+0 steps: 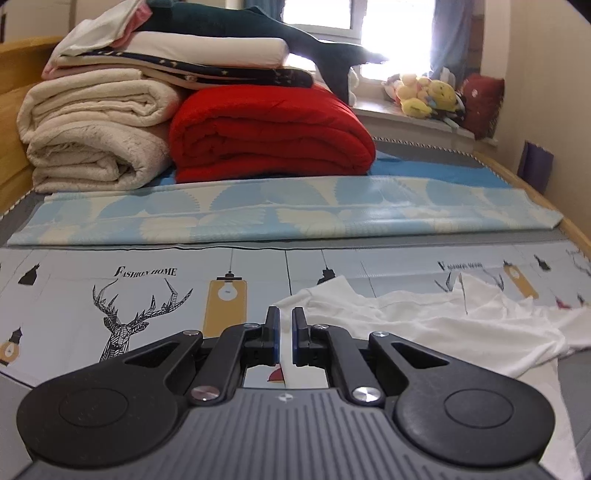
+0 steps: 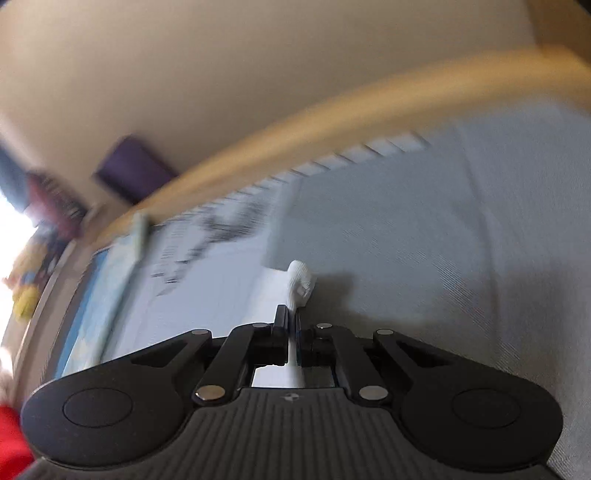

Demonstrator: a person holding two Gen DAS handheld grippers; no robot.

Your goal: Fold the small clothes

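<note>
Where the bed serves as the work surface, its near part is covered by a pale printed mat [image 1: 155,280] bearing line-drawn stag heads, hanging lamps and the words "FASHION HOME". Beyond it lies a folded blue-and-cream leaf-pattern sheet [image 1: 280,210] spanning the bed from side to side. At the far left corner stand stacked folded blankets: a cream blanket [image 1: 92,129], a red quilt [image 1: 269,136] just beside it, and further bedding piled on top. A bright window [image 1: 391,29] with blue curtains closes the far wall; soft toys [image 1: 424,92] sit on its sill. A wooden bed rail [image 2: 332,110] runs along the right edge, against a beige wall.

A white garment [image 1: 424,325], crumpled, lies on the mat toward the near right corner of the bed, one fold extending under the left gripper [image 1: 284,325]. That gripper's fingers stand almost together, with only a narrow gap; white cloth shows behind and below the gap, but whether the pads pinch it cannot be told.

In the blurred right wrist view, the right gripper [image 2: 291,325] has its fingers clamped on a strip of the white garment [image 2: 301,280], a bunched end protruding past the fingertips above the grey bed surface [image 2: 443,240].
</note>
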